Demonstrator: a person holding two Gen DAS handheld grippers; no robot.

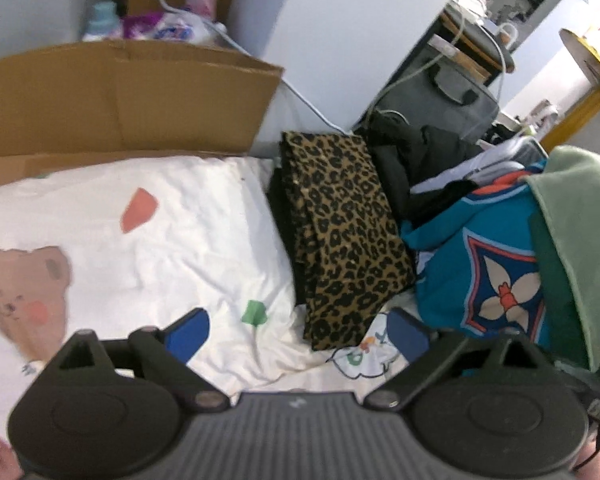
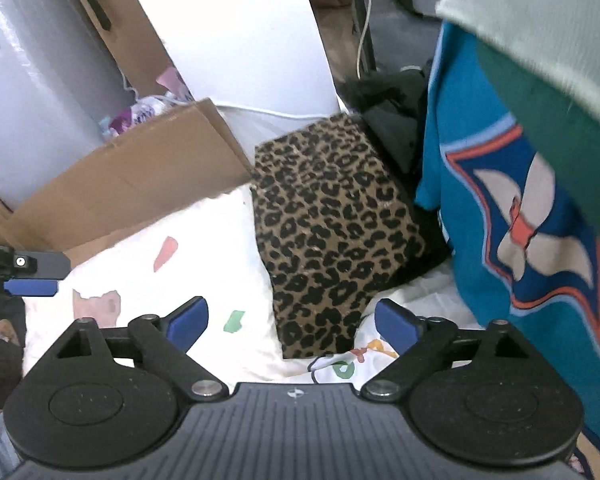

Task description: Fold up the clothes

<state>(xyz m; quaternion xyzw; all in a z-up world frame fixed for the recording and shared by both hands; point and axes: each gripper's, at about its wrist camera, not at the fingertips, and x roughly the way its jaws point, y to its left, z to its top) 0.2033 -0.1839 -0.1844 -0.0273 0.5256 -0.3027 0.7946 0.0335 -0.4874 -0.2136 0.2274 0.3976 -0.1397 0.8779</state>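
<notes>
both grippers, left and right, hang wide apart and empty over a white sheet. a folded leopard-print garment lies just ahead, a teal garment right of it.

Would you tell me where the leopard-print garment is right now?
The leopard-print garment lies folded on the white sheet, centre in both views, between the cardboard box and teal garment.

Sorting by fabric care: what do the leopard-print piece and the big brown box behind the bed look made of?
Leopard-print garment: soft matte woven or knit cloth, judging by its limp folds; fibre unclear. Brown box: plain cardboard, with creased flaps and dull kraft surface.
</notes>
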